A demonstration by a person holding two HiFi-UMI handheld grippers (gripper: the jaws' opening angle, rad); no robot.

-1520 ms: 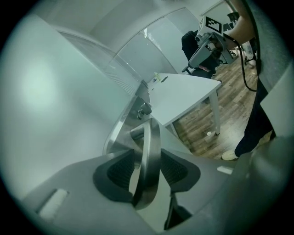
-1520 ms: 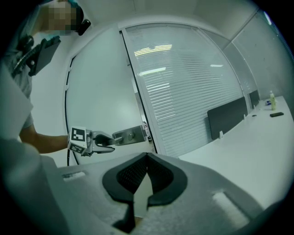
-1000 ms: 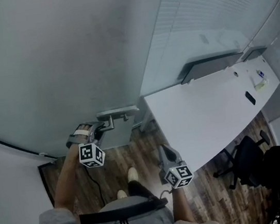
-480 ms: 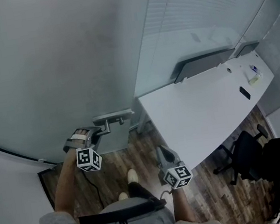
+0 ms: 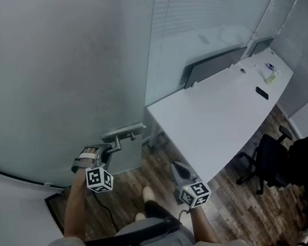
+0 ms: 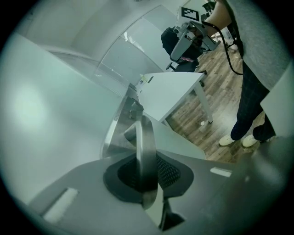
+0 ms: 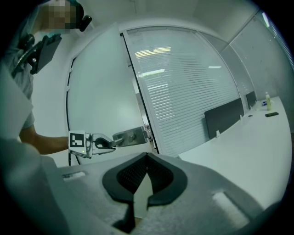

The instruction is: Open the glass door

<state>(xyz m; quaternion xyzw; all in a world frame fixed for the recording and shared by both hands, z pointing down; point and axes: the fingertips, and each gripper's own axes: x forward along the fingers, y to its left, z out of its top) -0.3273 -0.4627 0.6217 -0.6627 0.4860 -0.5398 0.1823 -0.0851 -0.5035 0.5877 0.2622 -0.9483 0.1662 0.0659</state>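
left gripper — jaws closing on the door handle held between them.

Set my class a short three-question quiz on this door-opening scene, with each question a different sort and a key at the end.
1. True or false: the right gripper grips the door handle.
2. What is between the jaws of the left gripper? A. door handle B. bottle C. pen
3. Which black piece of furniture stands on the wood floor beside the white desk?
Key: 1. False; its jaws are shut on nothing. 2. A; the jaws are closing on the handle. 3. An office chair.
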